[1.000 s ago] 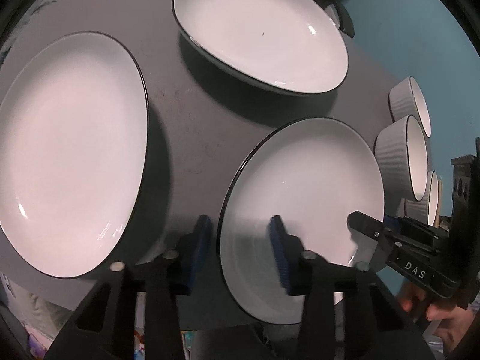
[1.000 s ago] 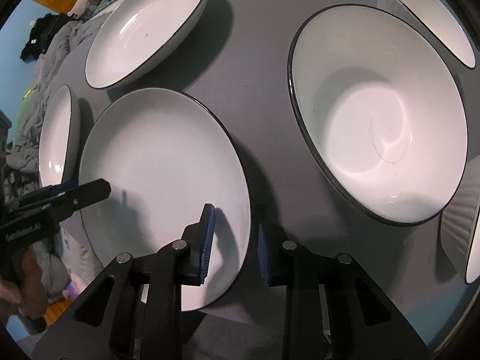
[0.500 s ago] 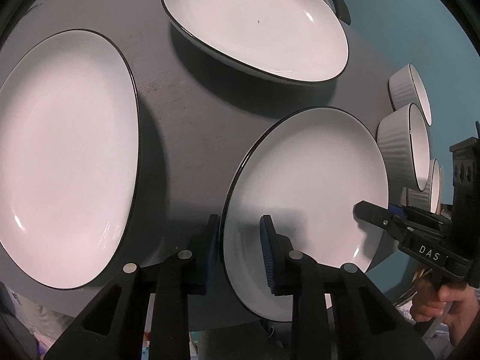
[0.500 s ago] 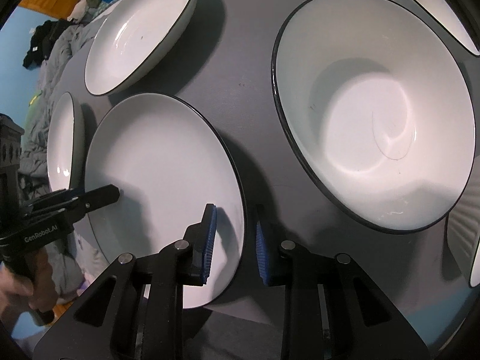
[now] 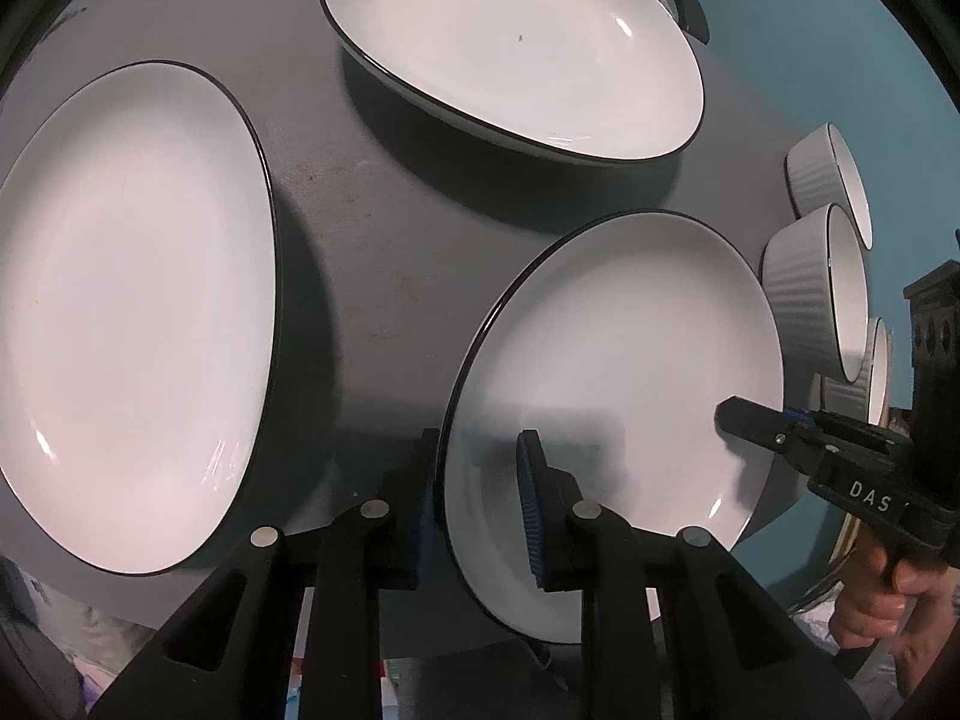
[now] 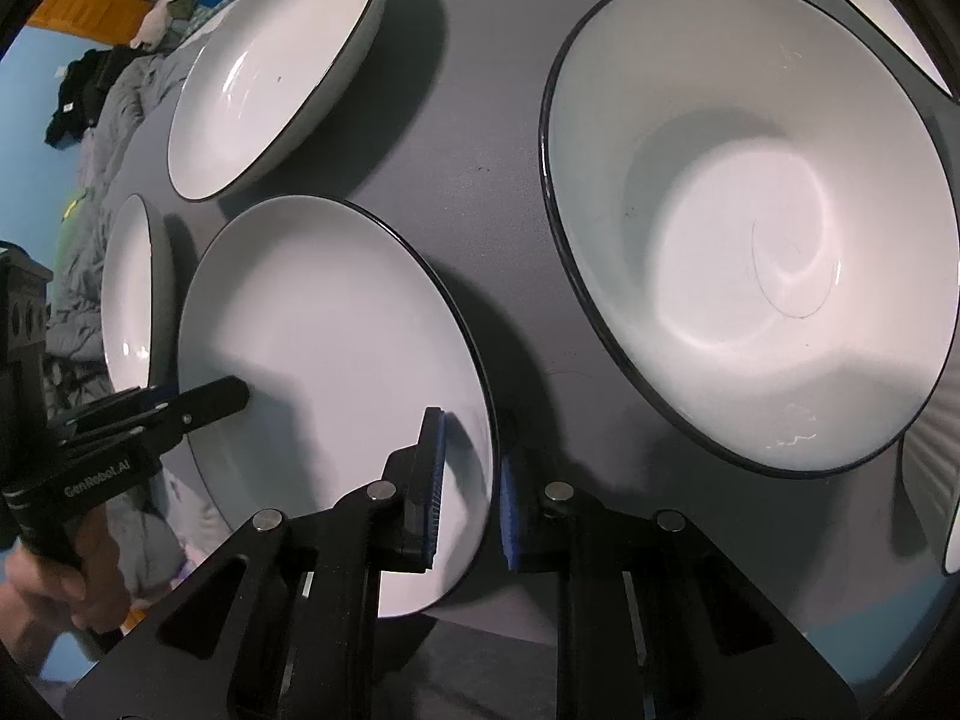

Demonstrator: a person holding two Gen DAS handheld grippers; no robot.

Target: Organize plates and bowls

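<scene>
A white plate with a thin black rim (image 5: 612,348) (image 6: 324,324) lies at the near edge of the dark grey table (image 5: 372,252). My left gripper (image 5: 480,450) straddles its left rim, the outer pad against the edge and the inner pad over the white face. Its jaws are closing. My right gripper (image 6: 470,444) straddles the opposite rim and its jaws are closing too. At each gripper a strip of white still shows between the inner pad and the rim. The right gripper's fingers (image 5: 756,420) and the left gripper's fingers (image 6: 222,396) show in each other's views.
A large plate (image 5: 132,312) lies to the left and a deep plate (image 5: 510,48) at the back. Ribbed bowls (image 5: 816,306) stand along the right edge. A wide deep bowl (image 6: 750,228) sits close to the right gripper. A hand (image 5: 870,606) holds the right gripper's handle.
Both pairs of jaws have narrowed around the plate's rim. The left gripper has shifted a little across the table. The plate lies where it was.
</scene>
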